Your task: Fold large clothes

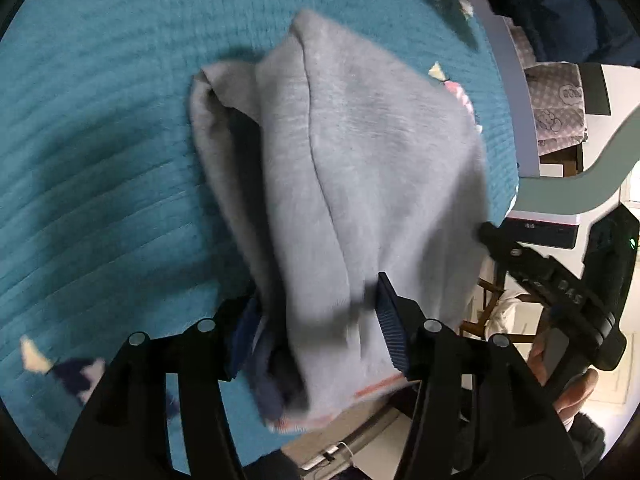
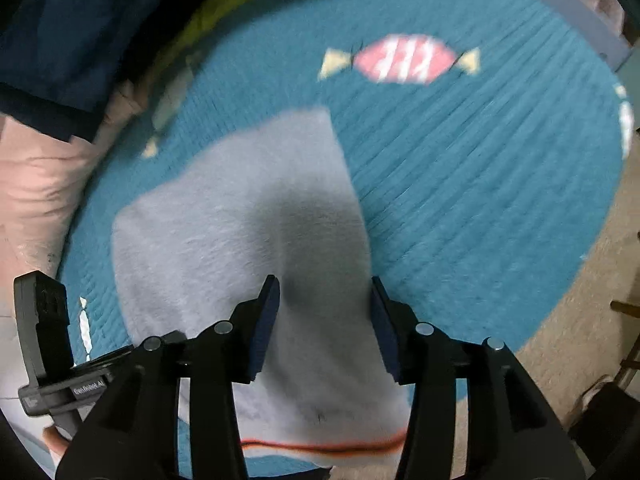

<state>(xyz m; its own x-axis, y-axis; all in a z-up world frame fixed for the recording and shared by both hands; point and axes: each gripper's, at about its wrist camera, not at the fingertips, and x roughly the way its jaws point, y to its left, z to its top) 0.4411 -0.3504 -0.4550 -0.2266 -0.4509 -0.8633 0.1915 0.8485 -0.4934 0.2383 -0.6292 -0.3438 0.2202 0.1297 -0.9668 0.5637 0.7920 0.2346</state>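
A light grey garment (image 1: 360,168) with an orange stripe along its hem lies bunched and folded on a teal rug (image 1: 100,140). My left gripper (image 1: 316,320) points down over the garment's near end. Its jaws stand apart with grey and dark blue cloth between them, and the pads do not visibly press. In the right wrist view the same garment (image 2: 224,232) lies flat on the rug (image 2: 480,200). My right gripper (image 2: 324,320) is open above its near edge, a pad on either side of a raised fold. The orange stripe (image 2: 320,446) runs under that gripper.
A candy pattern (image 2: 404,60) marks the rug. A person's pink trouser leg (image 2: 36,184) and navy top (image 2: 72,32) are at the rug's left. The other gripper (image 1: 560,288) and a hand (image 1: 568,384) show at the right. Beige floor (image 2: 580,340) borders the rug, with furniture (image 1: 560,108) beyond.
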